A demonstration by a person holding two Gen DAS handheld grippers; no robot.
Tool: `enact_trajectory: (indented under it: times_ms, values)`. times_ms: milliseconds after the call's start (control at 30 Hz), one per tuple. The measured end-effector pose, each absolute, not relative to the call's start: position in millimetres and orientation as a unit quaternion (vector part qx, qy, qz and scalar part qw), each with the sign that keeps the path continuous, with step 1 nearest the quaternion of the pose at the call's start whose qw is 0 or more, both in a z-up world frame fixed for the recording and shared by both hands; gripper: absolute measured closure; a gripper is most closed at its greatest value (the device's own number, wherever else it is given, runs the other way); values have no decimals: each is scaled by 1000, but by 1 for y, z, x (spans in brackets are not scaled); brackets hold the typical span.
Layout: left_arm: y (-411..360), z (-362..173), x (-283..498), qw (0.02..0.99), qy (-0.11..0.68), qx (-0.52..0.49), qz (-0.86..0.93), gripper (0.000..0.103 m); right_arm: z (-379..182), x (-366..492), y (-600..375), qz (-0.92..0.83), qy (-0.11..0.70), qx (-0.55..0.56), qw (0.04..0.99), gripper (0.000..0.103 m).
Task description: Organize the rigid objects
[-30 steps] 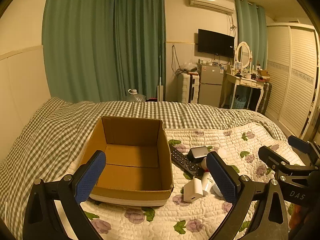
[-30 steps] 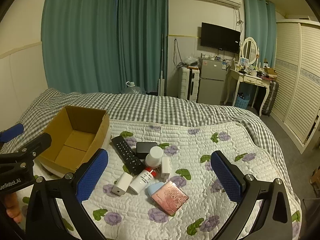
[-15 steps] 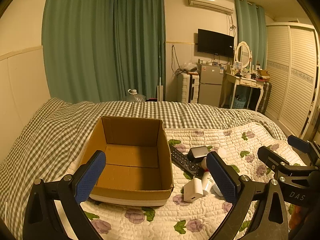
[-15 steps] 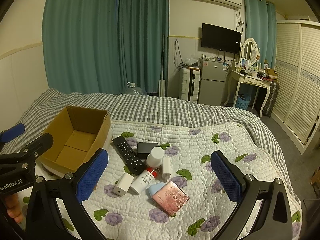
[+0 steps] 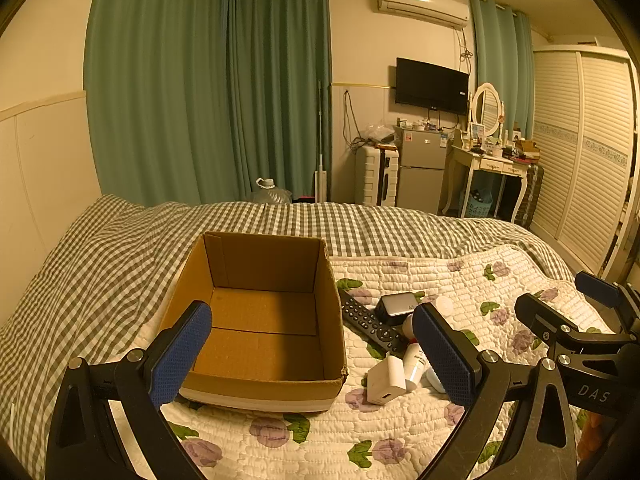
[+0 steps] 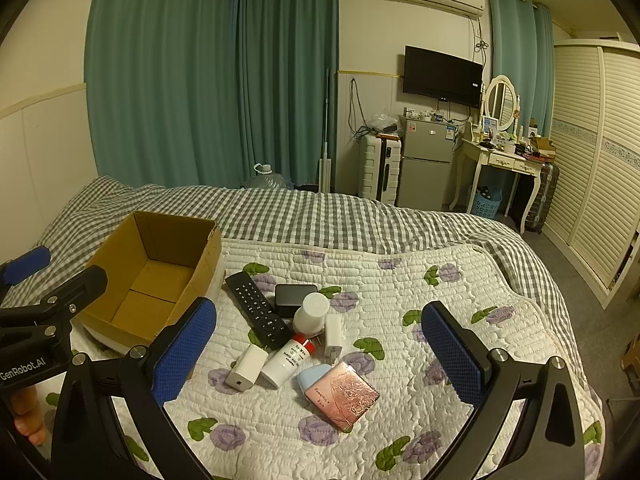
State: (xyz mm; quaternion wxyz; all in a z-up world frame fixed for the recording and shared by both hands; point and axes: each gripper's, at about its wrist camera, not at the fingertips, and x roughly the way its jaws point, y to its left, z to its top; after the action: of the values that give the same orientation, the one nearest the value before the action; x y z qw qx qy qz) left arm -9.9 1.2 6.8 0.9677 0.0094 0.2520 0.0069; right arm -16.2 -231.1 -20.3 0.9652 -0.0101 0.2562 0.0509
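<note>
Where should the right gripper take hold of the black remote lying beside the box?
Probably the remote at its bare far half, across its narrow width, coming from above. It lies flat on the quilt, and its near end is crowded by the white bottle and charger.

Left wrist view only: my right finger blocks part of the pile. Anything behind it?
Observer: Yes, a pink case lies flat at the pile's near edge.
Operator: Touching anything?
Observer: It overlaps a pale blue item.
Operator: I see one charger. More?
Observer: Yes, a second charger lies just right of the bottle.
</note>
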Motion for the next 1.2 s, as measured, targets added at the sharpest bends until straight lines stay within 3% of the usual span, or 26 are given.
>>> enact_trajectory:
  times_ms: [1200]
  values:
    - [-33,7,-14,967,254,15,0,1,-13,-23,-250,55,250,-2,967,0]
